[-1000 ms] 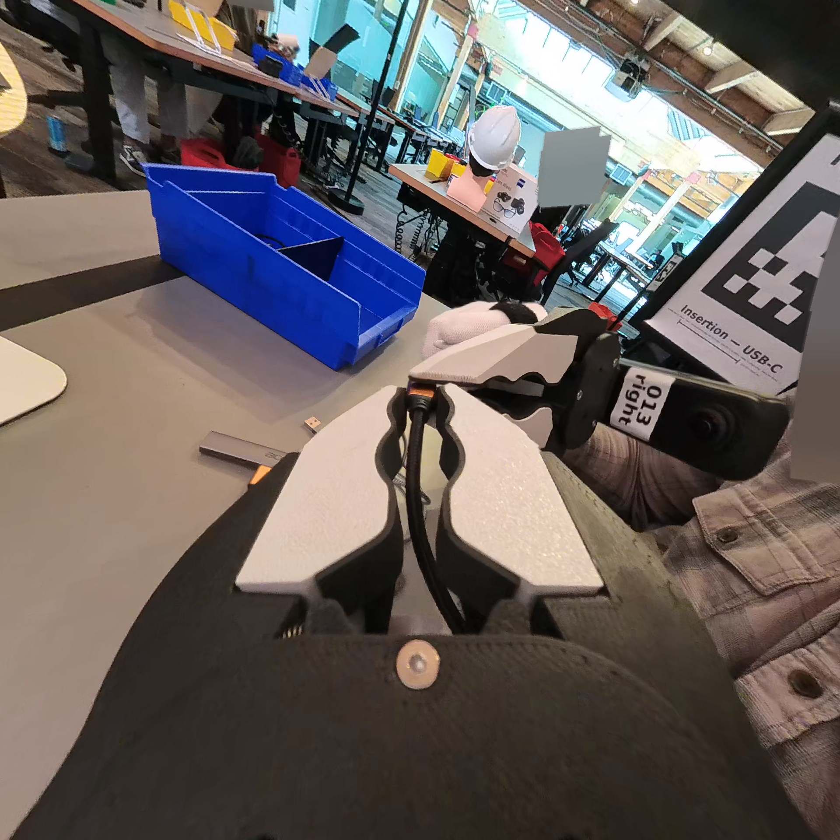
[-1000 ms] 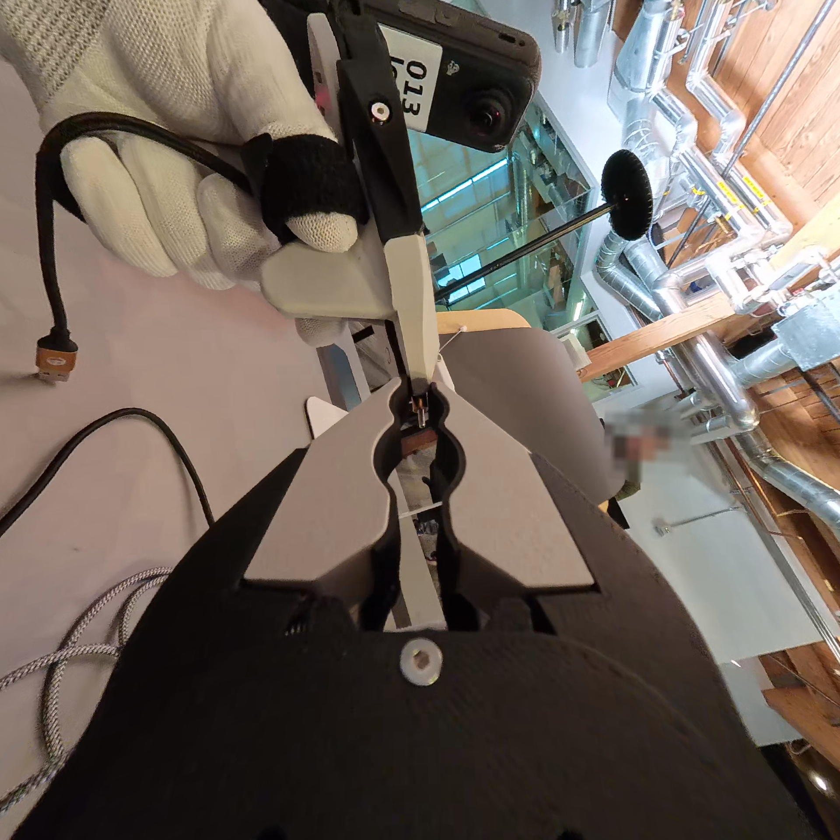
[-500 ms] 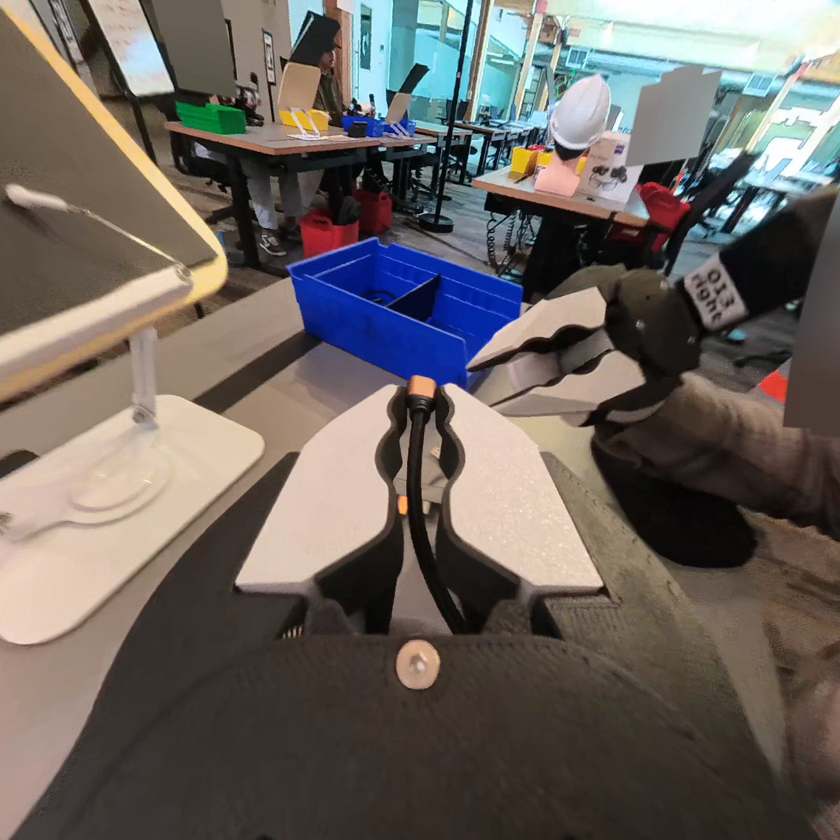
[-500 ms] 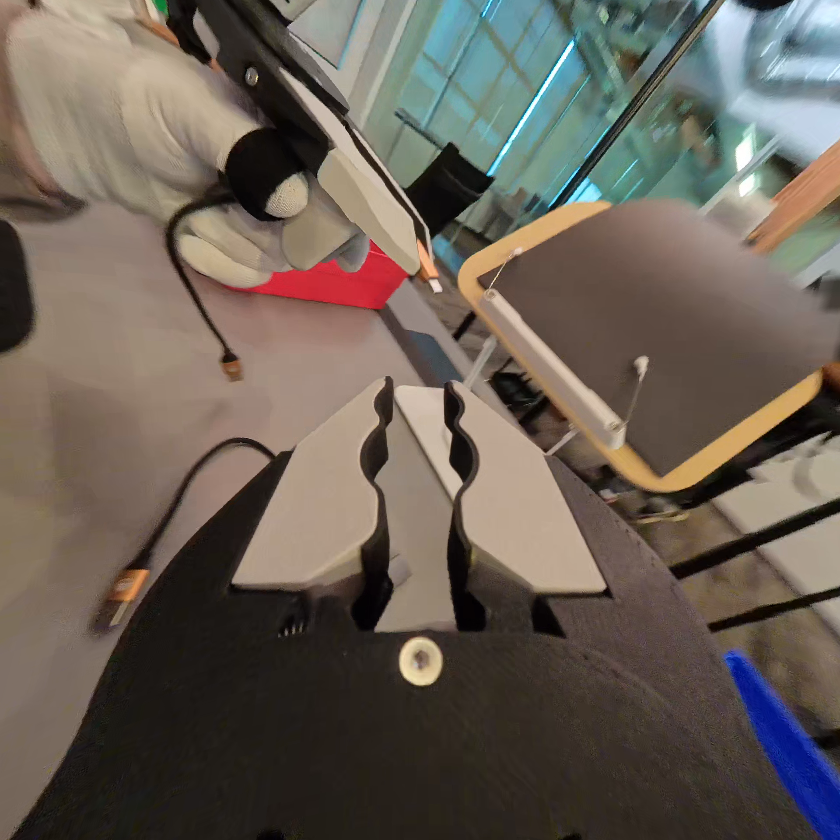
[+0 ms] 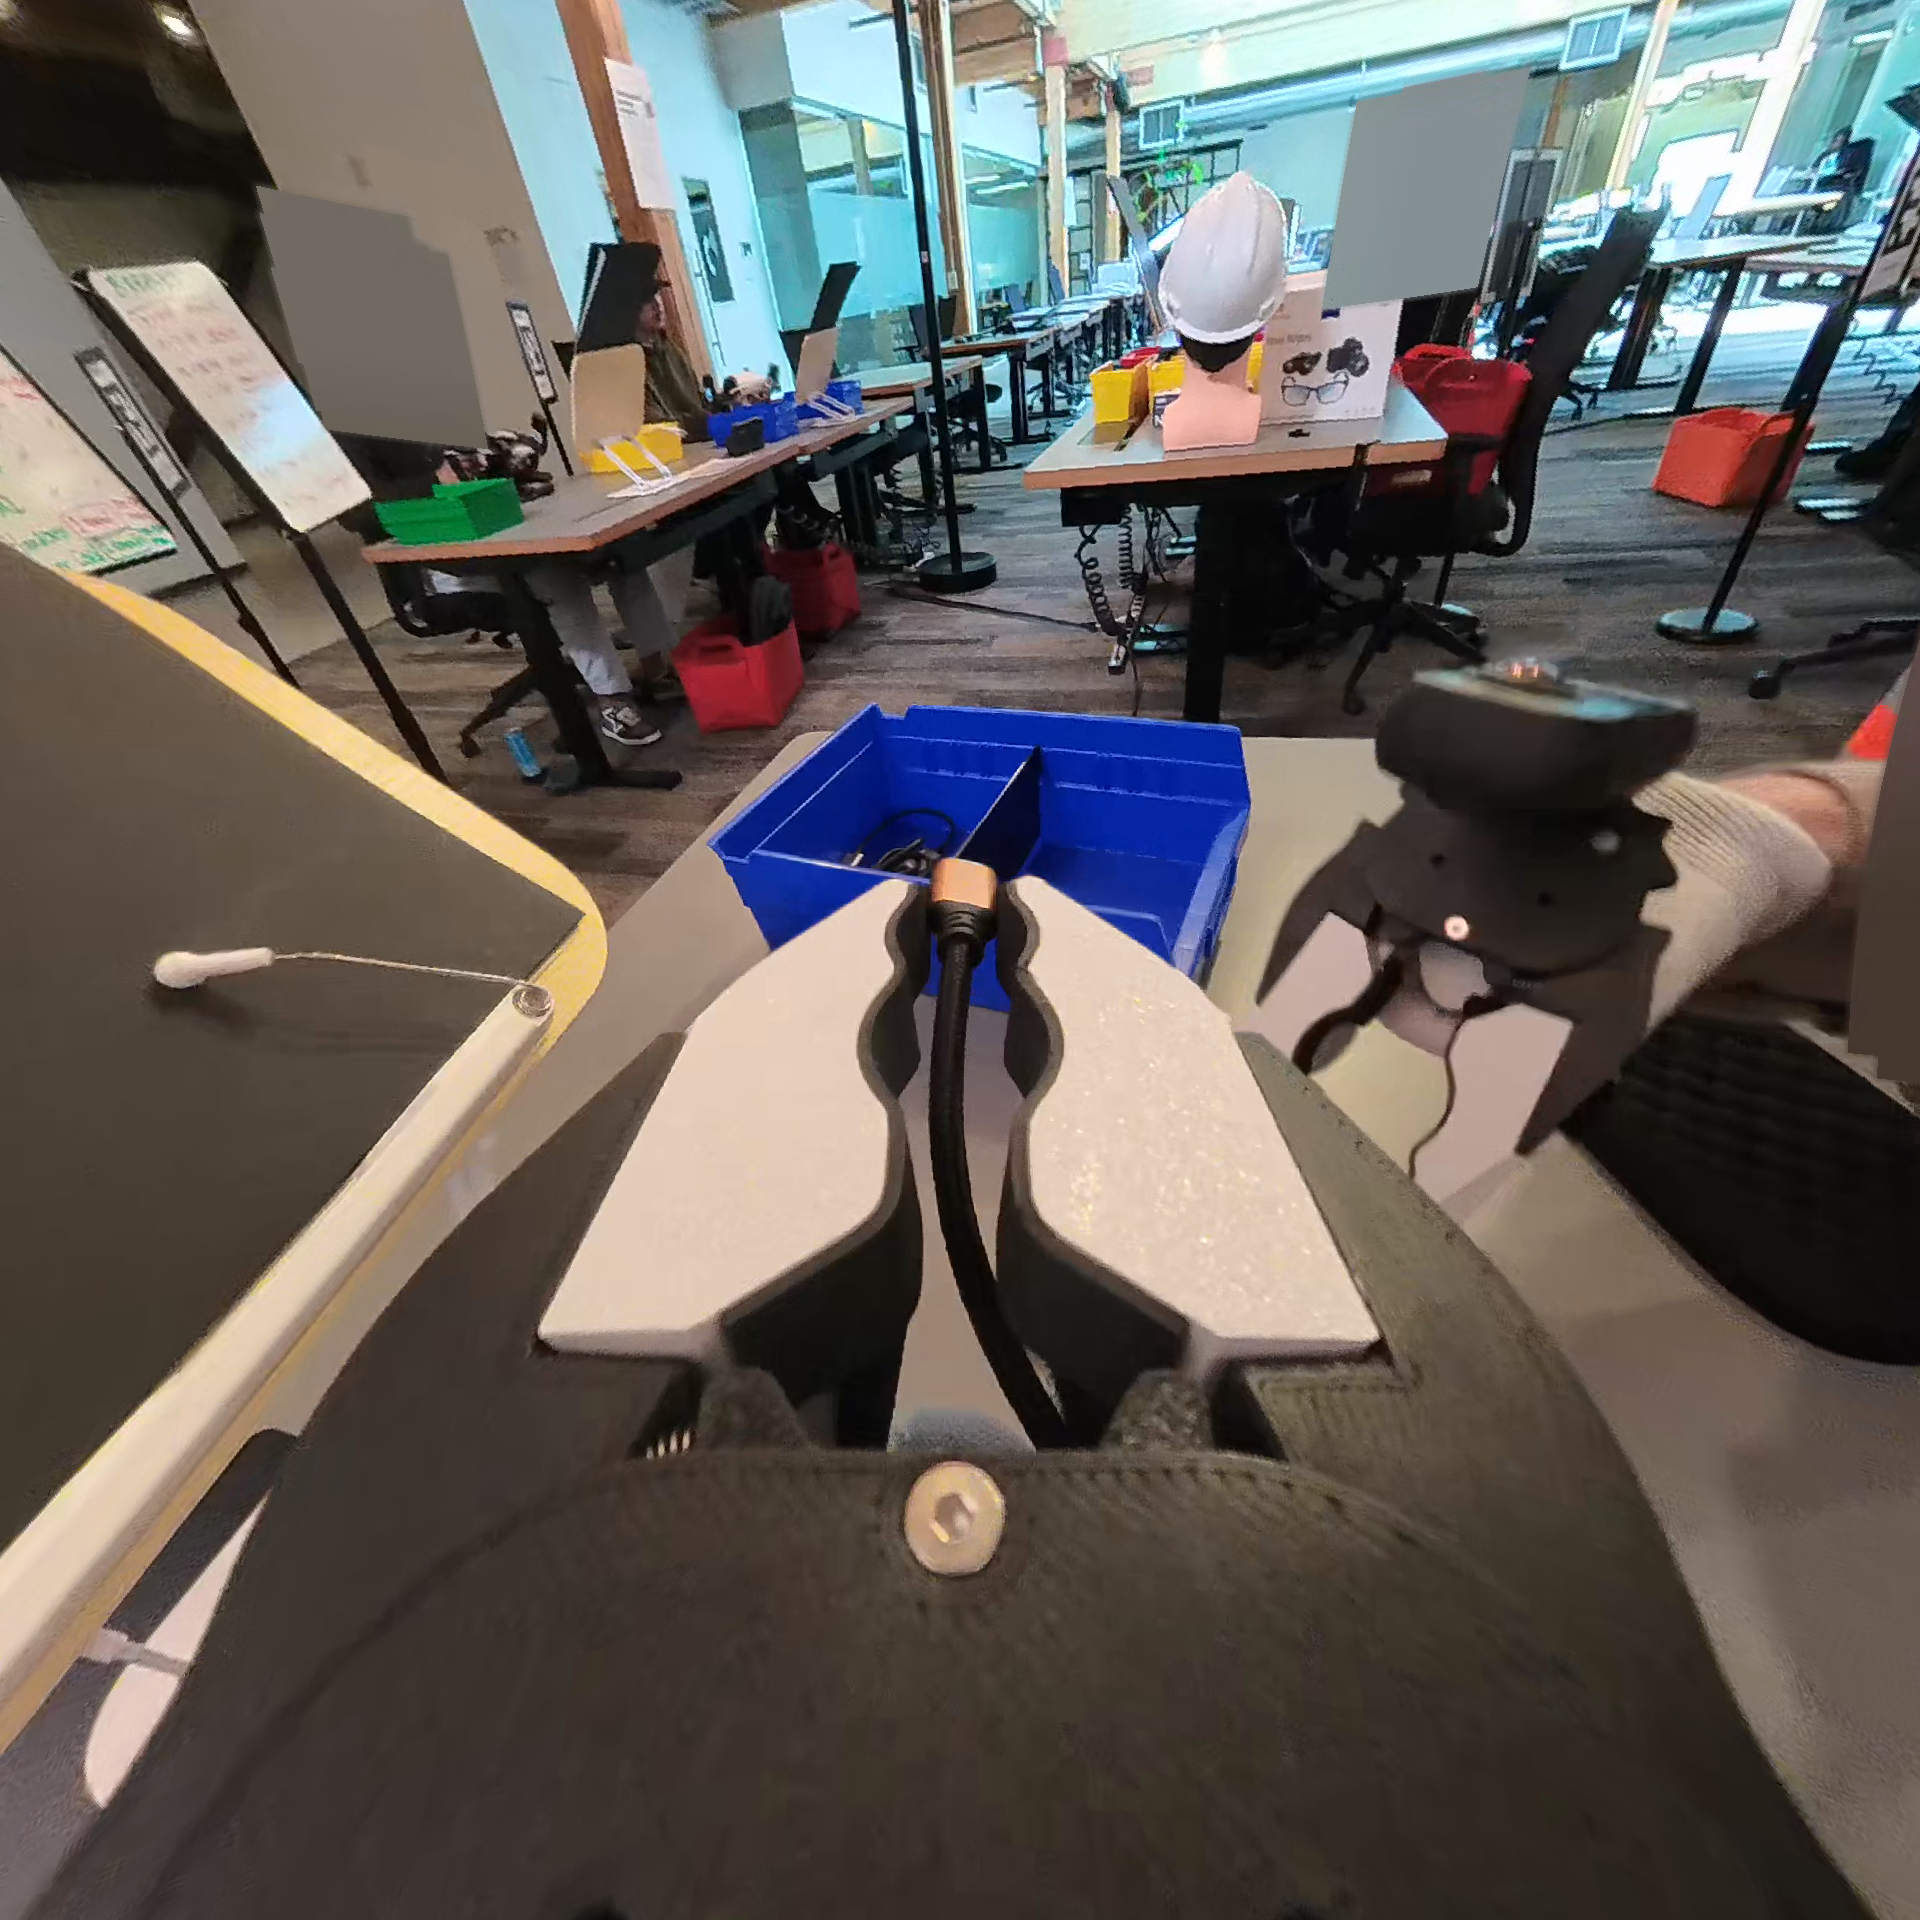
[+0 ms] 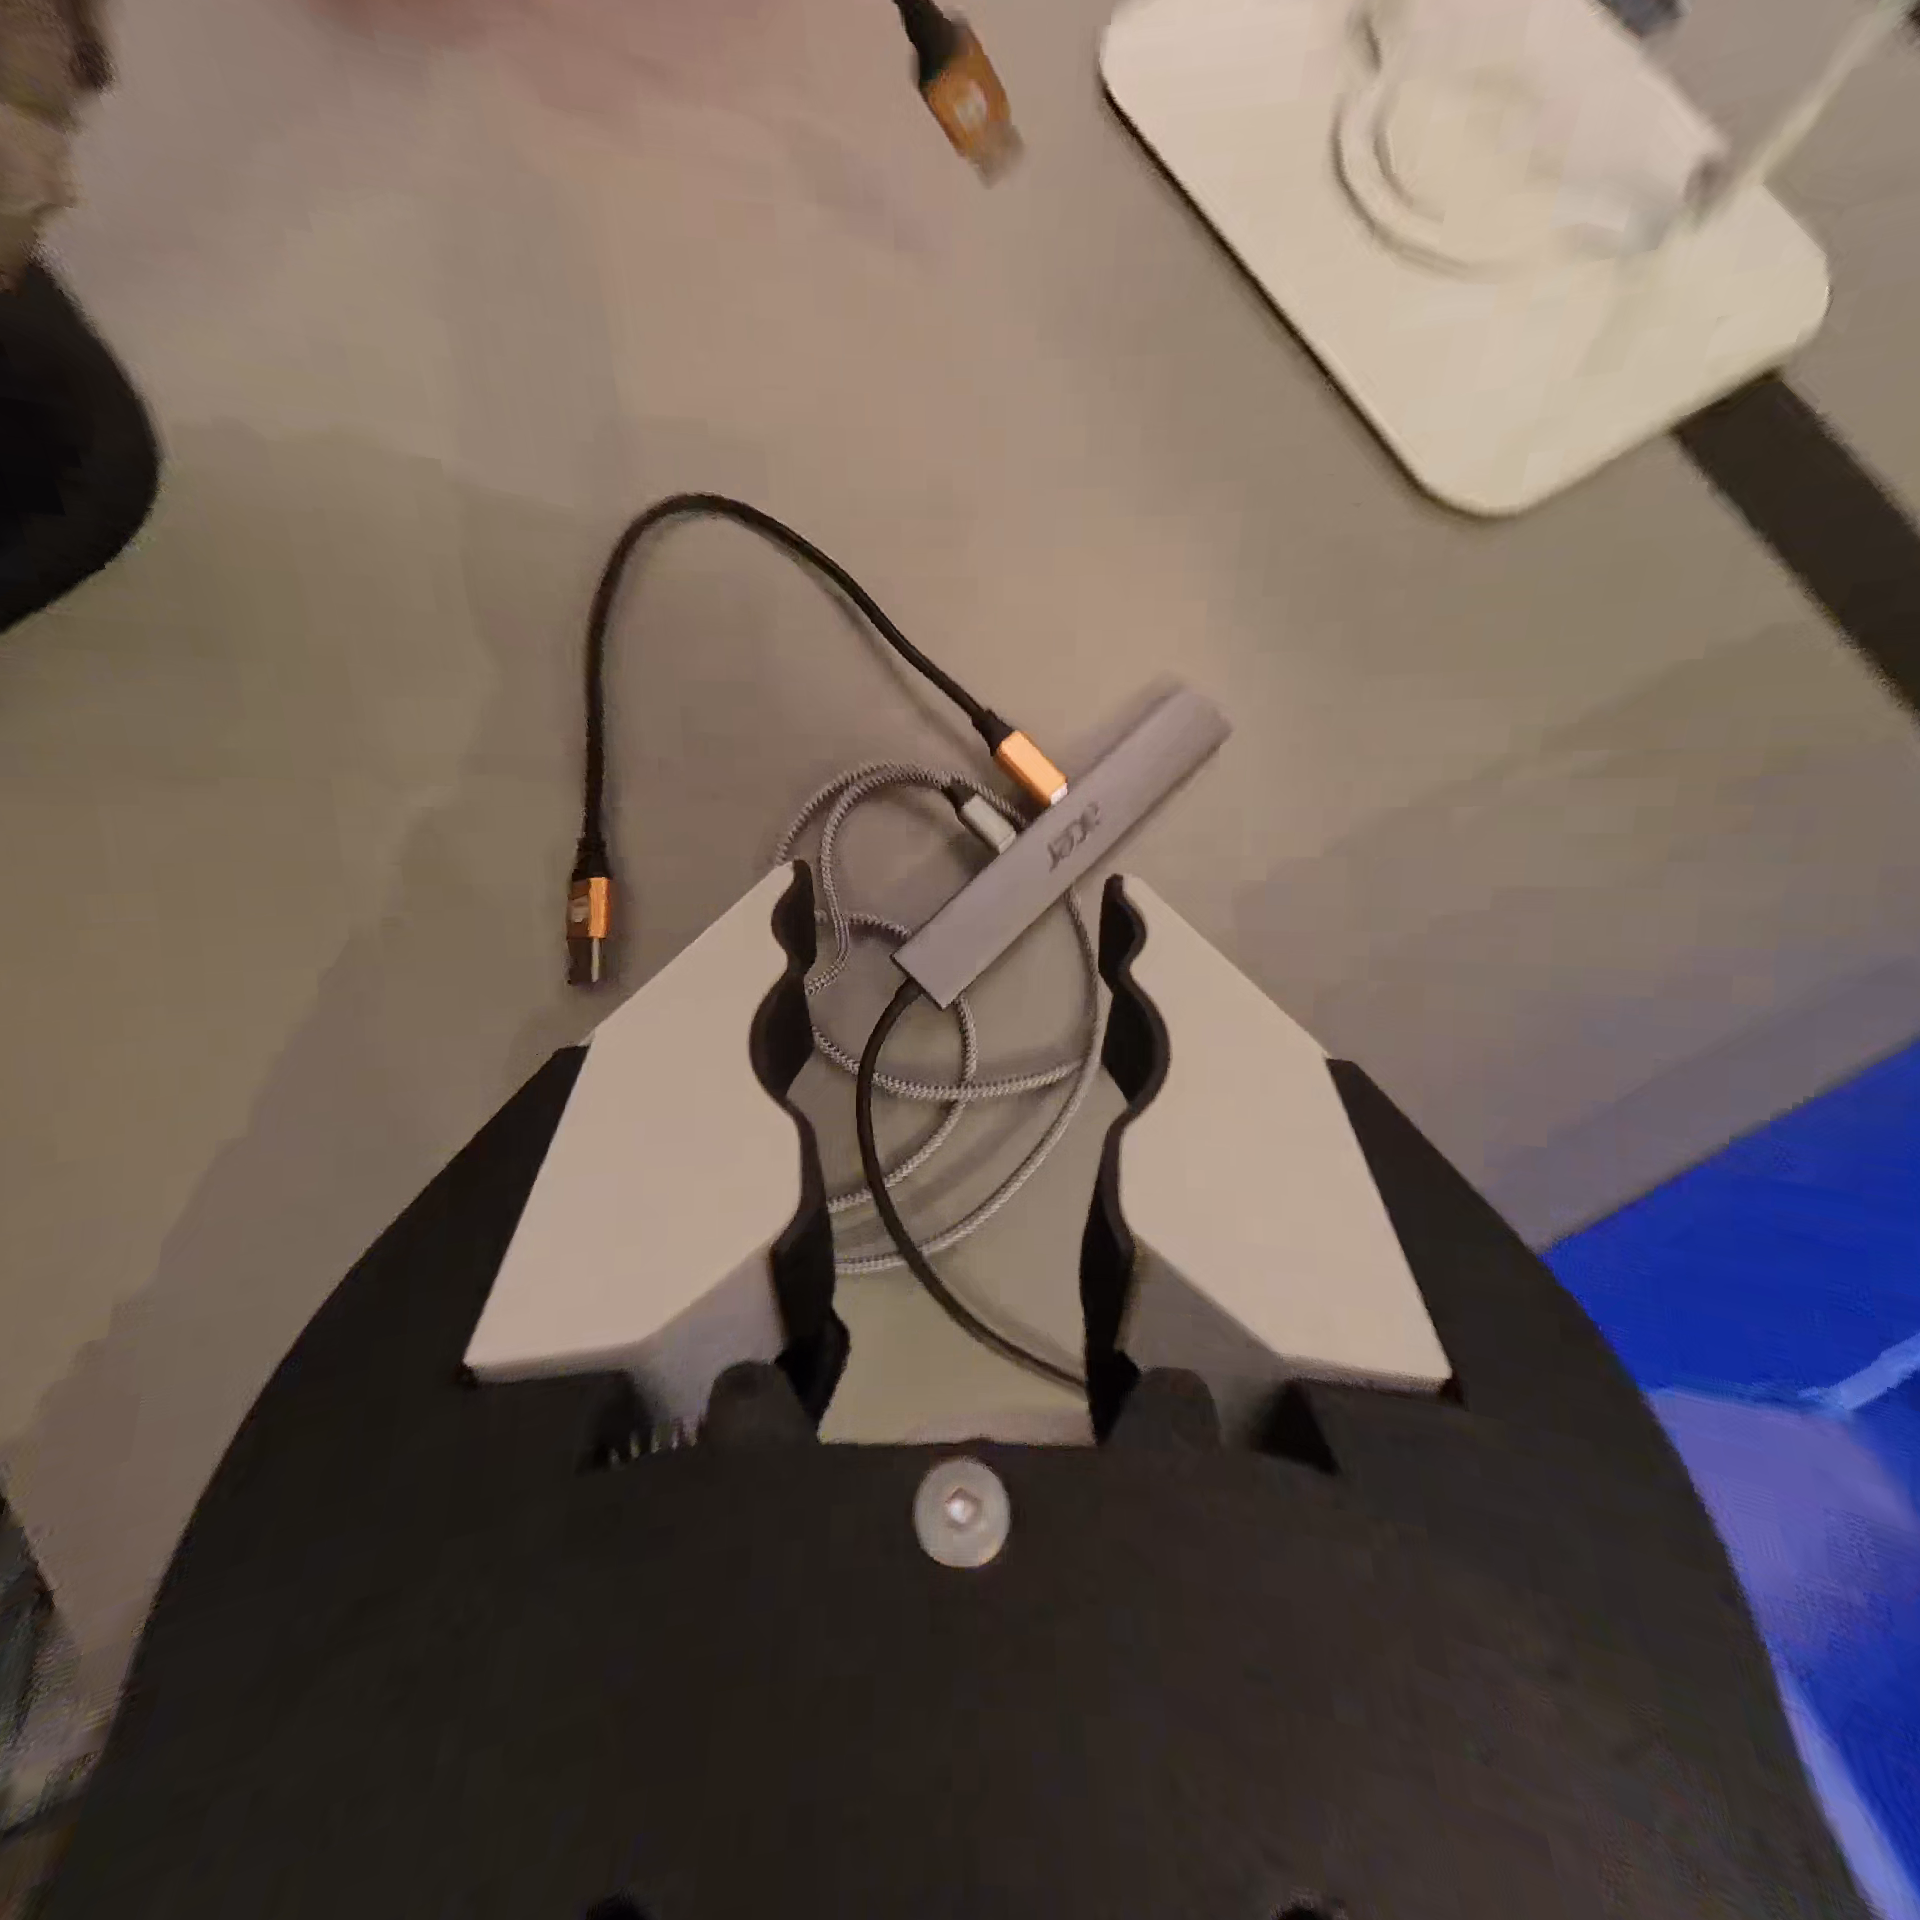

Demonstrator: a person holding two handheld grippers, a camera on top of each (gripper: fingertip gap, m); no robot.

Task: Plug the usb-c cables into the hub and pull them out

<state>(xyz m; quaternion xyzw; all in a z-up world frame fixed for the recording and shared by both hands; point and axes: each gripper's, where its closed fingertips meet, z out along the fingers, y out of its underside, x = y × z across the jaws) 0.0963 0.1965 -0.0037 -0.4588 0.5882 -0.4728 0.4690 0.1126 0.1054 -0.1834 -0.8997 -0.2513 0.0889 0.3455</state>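
My left gripper [image 5: 963,914] is shut on a black cable [image 5: 961,1122] just behind its copper-coloured plug [image 5: 963,896], held above the table. My right gripper [image 6: 956,891] is open and empty, pointing down over the grey hub [image 6: 1070,831]; the hub's near end lies between the fingertips. A second black cable [image 6: 665,582] has one orange plug [image 6: 1029,769] against the hub's long side and its other plug [image 6: 590,925] loose on the table. A grey braided cable [image 6: 935,1081] coils under the hub. The right gripper also shows in the left wrist view [image 5: 1423,1070].
A blue bin [image 5: 1122,831] with cables in it stands at the table's far edge, also at the right in the right wrist view [image 6: 1766,1247]. A white stand base [image 6: 1455,260] carries a tilted black board [image 5: 208,987] on the left. Another orange plug [image 6: 966,104] hangs beyond the hub. About 20 centimeters separates my left fingertips from my right.
My right gripper let go at the left gripper's tips, opened wide and swung down over the hub. My left gripper kept the cable and turned toward the blue bin.
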